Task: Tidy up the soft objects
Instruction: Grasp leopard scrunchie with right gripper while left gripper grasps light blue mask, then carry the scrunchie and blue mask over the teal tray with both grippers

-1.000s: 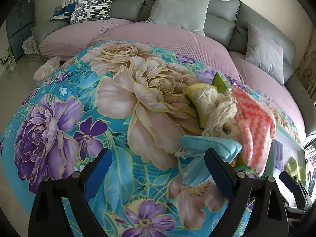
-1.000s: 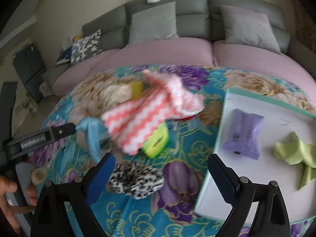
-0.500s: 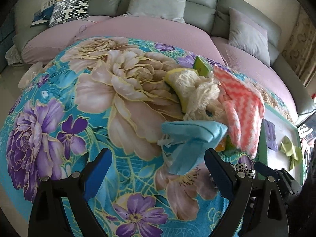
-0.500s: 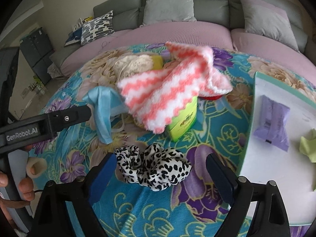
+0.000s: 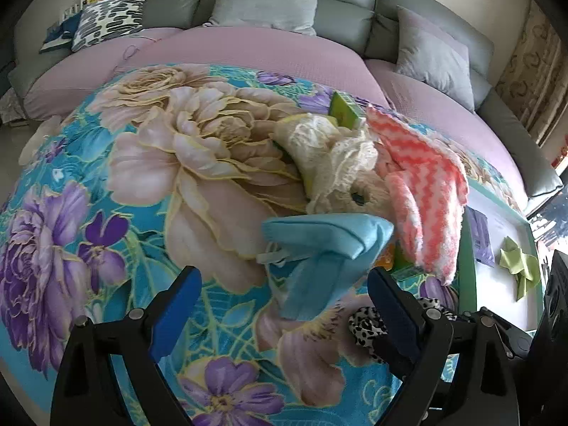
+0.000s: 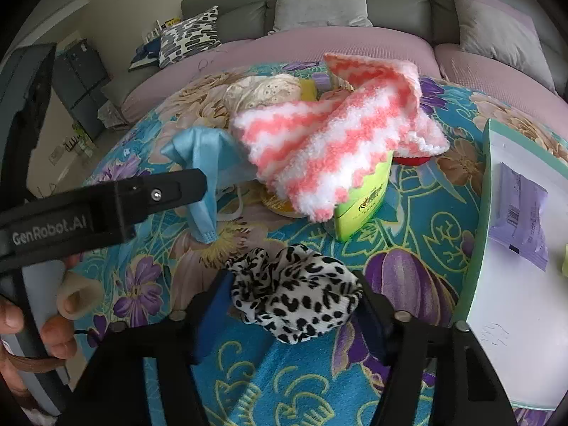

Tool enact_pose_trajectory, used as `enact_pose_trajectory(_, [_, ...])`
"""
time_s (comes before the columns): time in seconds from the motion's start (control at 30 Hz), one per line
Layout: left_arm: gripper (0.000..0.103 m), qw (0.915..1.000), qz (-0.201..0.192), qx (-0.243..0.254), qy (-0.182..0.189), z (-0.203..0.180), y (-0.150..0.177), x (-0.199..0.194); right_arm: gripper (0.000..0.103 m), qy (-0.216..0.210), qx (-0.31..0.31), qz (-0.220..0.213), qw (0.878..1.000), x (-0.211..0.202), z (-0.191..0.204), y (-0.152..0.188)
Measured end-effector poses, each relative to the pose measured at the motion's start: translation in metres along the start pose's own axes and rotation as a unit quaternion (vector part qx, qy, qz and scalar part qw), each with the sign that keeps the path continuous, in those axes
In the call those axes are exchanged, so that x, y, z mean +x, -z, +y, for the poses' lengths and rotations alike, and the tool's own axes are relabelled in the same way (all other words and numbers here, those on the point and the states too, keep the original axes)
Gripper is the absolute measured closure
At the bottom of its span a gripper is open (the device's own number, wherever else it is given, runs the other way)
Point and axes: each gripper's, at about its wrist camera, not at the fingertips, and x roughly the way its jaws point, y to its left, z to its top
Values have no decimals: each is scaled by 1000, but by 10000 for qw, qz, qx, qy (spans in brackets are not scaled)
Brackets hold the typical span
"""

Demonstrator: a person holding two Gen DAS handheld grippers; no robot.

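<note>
A leopard-print scrunchie [image 6: 294, 298] lies on the floral blanket between the jaws of my right gripper [image 6: 291, 312]. Those jaws are closing and both pads touch its sides. In the left wrist view the scrunchie [image 5: 365, 323] peeks out behind the right finger. My left gripper [image 5: 282, 277] stands open just in front of a light blue face mask [image 5: 326, 248], with nothing between its pads. One finger [image 6: 170, 191] of that gripper reaches in from the left beside the mask [image 6: 202, 163]. A pink-and-white zigzag cloth [image 6: 337, 135] drapes over a green box [image 6: 362, 209].
A cream crochet piece [image 5: 333, 156] and a yellow item lie behind the pile. A white tray [image 6: 514, 312] at the right holds a purple packet [image 6: 522, 209] and a green cloth [image 5: 518, 262]. A grey sofa [image 5: 284, 3] with cushions curves behind. A hand [image 6: 53, 319] grips the left gripper's handle.
The right gripper came down over the scrunchie and its jaws narrowed onto it. The left gripper moved closer to the blue mask and stayed open.
</note>
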Motion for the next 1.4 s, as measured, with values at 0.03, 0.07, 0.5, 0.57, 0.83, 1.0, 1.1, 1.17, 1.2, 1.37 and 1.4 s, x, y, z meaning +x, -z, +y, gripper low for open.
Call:
enact_pose_trajectory(0.03, [8, 10000, 0, 21, 32, -2, 0, 2, 42, -44, 33, -3, 10000, 0, -1, 0])
enact_pose_trajectory(0.07, [8, 10000, 3, 26, 53, -2, -1, 4, 44, -76, 65, -3, 10000, 0, -3, 0])
enact_pose_trajectory(0.5, [61, 9988, 149, -150, 448, -2, -4, 25, 64, -348, 324, -27, 9989, -4, -15, 2])
enact_pose_trajectory(0.57, [70, 9986, 137, -146, 490, -2, -3, 25, 65, -363, 344, -40, 9987, -5, -16, 2])
enact_pose_trajectory(0.83, [89, 9979, -61, -433, 470, 10, -5, 19, 69, -414, 377, -72, 9984, -10, -21, 3])
enact_pose_trajectory(1.0, [93, 9964, -257, -670, 447, 21, -7, 11, 70, -406, 312, -138, 9986, -16, -21, 3])
enact_pose_trajectory(1.1, [94, 9951, -393, -783, 447, 25, -8, 5, 70, -389, 280, -219, 9986, -23, -19, 3])
enact_pose_trajectory(1.17, [94, 9937, -534, -868, 459, 28, -10, -1, 70, -420, 284, -288, 9983, -28, -19, 1])
enact_pose_trajectory(1.2, [94, 9931, -631, -886, 447, 29, -10, -5, 70, -426, 280, -321, 9982, -31, -19, 1])
enact_pose_trajectory(1.37, [94, 9893, -1012, -925, 502, 31, -11, -23, 70, -505, 213, -573, 9969, -49, -14, -2])
enact_pose_trajectory(1.4, [94, 9888, -1071, -913, 504, 31, -11, -26, 70, -531, 191, -649, 9963, -55, -12, -3])
